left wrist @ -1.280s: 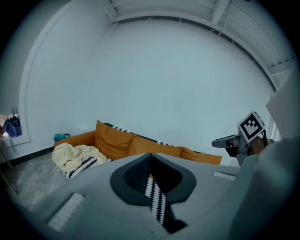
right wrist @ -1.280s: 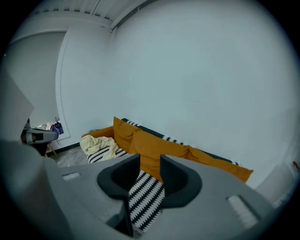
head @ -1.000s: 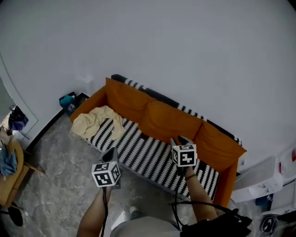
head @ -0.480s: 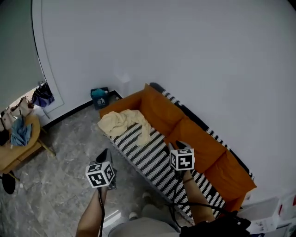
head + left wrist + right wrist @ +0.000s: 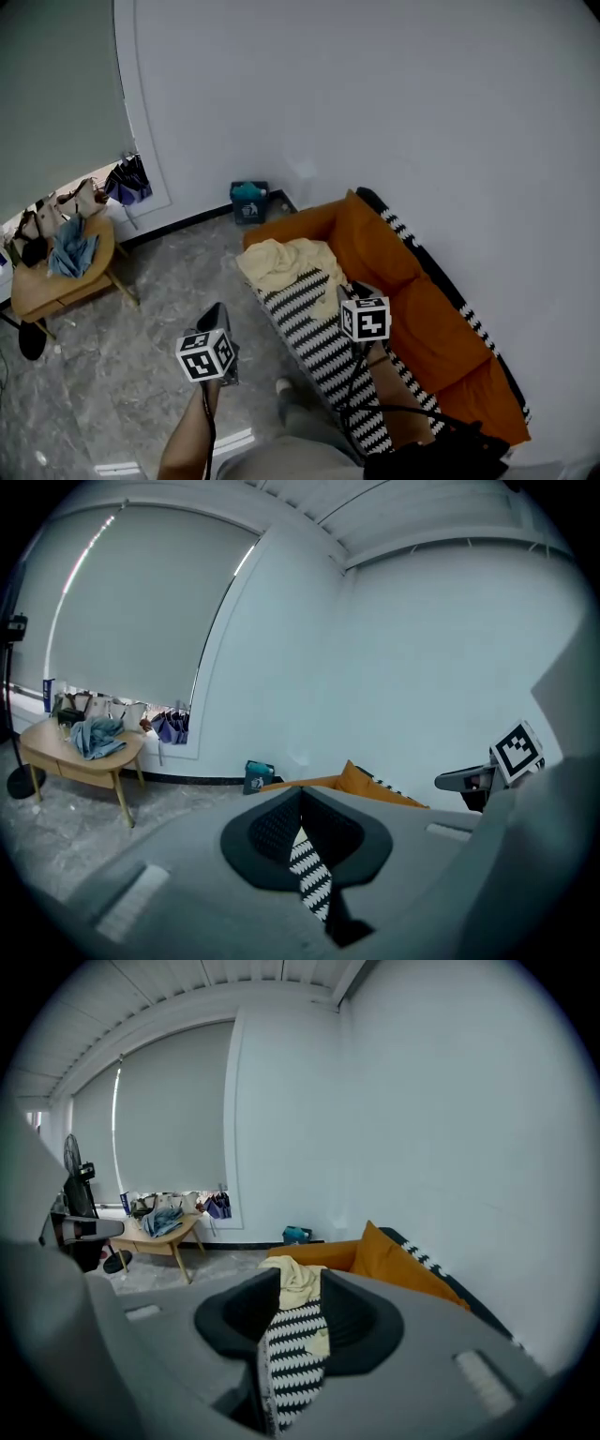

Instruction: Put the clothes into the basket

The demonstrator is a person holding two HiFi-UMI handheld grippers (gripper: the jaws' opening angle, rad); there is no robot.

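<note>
A pale yellow garment (image 5: pixel 286 262) lies crumpled on the left end of an orange sofa (image 5: pixel 377 246), whose seat has a black-and-white striped cover. More clothes, blue ones (image 5: pixel 72 255), are heaped on a round wooden table (image 5: pixel 37 295) at the far left. My left gripper (image 5: pixel 217 317) hangs over the marble floor short of the sofa; its tips meet and nothing is in it. My right gripper (image 5: pixel 349 292) is held over the striped seat, jaws apart and empty. In the right gripper view the yellow garment (image 5: pixel 286 1267) shows far off between the jaws.
A small teal container (image 5: pixel 248 202) stands on the floor against the wall by the sofa's left arm. Purple things (image 5: pixel 128 180) hang by the window behind the table. A dark round stand base (image 5: pixel 30 337) sits beside the table. Grey marble floor (image 5: pixel 141 309) lies between table and sofa.
The view has swung left: the sofa has slid to the right of the picture and the table with the blue clothes has come further in. Both grippers were carried along, their jaws unchanged.
</note>
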